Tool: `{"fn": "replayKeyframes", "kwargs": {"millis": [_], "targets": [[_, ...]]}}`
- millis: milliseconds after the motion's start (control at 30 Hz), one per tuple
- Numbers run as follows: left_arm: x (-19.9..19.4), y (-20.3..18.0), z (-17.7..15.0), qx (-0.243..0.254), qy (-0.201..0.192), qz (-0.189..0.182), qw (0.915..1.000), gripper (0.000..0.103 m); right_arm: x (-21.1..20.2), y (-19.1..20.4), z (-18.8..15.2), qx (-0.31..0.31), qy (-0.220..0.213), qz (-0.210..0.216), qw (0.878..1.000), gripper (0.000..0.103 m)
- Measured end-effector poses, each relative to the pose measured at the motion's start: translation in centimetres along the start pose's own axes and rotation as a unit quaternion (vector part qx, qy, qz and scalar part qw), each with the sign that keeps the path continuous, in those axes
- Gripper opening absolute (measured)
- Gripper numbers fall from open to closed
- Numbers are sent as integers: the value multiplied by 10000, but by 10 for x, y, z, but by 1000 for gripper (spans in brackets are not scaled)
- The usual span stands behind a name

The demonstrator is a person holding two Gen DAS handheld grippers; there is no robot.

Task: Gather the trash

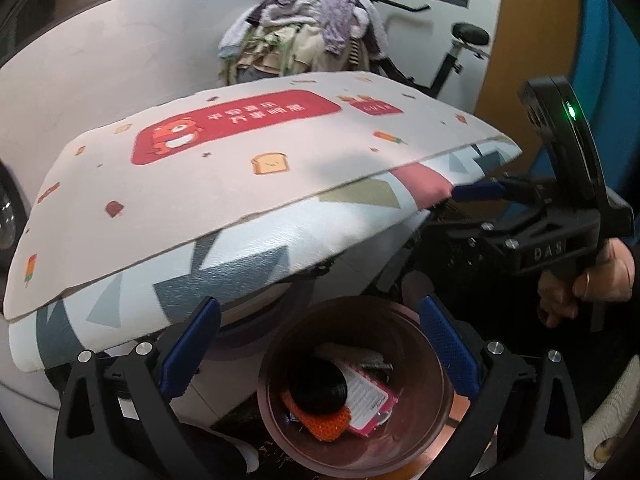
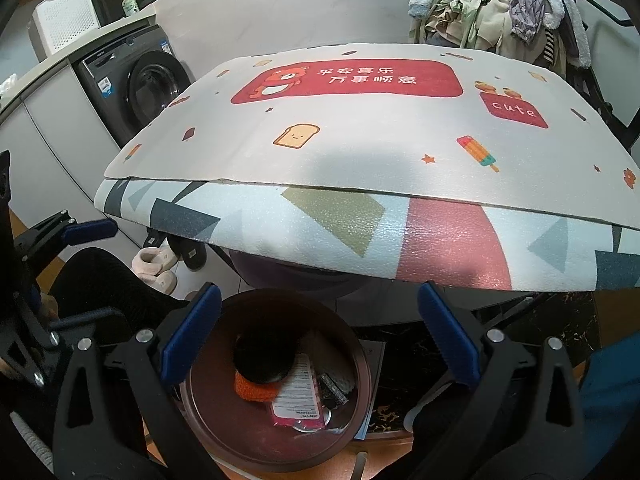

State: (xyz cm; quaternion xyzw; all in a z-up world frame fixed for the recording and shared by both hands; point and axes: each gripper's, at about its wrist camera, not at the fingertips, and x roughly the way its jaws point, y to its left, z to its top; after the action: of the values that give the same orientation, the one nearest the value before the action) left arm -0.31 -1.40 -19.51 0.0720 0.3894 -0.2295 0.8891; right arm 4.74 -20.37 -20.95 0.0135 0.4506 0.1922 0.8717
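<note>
A brown round bin (image 1: 424, 440) stands on the floor below the table edge; it also shows in the right wrist view (image 2: 352, 412). In it lie a black round lid (image 1: 318, 388), an orange knitted piece (image 1: 324, 424) and a pink-edged card (image 1: 370, 402), also in the right wrist view: lid (image 2: 262, 360), orange piece (image 2: 252, 392), card (image 2: 298, 396). My left gripper (image 1: 320, 348) is open and empty above the bin. My right gripper (image 2: 320, 336) is open and empty above the bin; it also shows at the right of the left wrist view (image 1: 476, 192).
A table covered by a white printed mat (image 2: 360, 132) over a geometric-patterned mat (image 2: 340, 224) overhangs the bin. A pile of clothes (image 2: 500, 12) sits behind it. A washing machine (image 2: 136, 84) stands at the left. Slippers (image 2: 158, 266) lie on the floor.
</note>
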Motion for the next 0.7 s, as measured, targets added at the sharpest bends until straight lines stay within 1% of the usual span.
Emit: {"fn": "replayKeyframes", "kwargs": {"millis": [200,333,533,700], "targets": [[-9,17,2,-418,-194,204,9987,97,1,0,0,23,22,-20,10000,97],[-12,24,3,-594,-270,259,9975,97,2,0,1,32,37,-31,10000,97],[-18,31,4,-774,-391,317,9957,97,2,0,1,33,30,-33,10000,97],[-31,37,10,-899,-603,445,9931,97,-1,-2,4,87,-22,-114,9999,97]]}}
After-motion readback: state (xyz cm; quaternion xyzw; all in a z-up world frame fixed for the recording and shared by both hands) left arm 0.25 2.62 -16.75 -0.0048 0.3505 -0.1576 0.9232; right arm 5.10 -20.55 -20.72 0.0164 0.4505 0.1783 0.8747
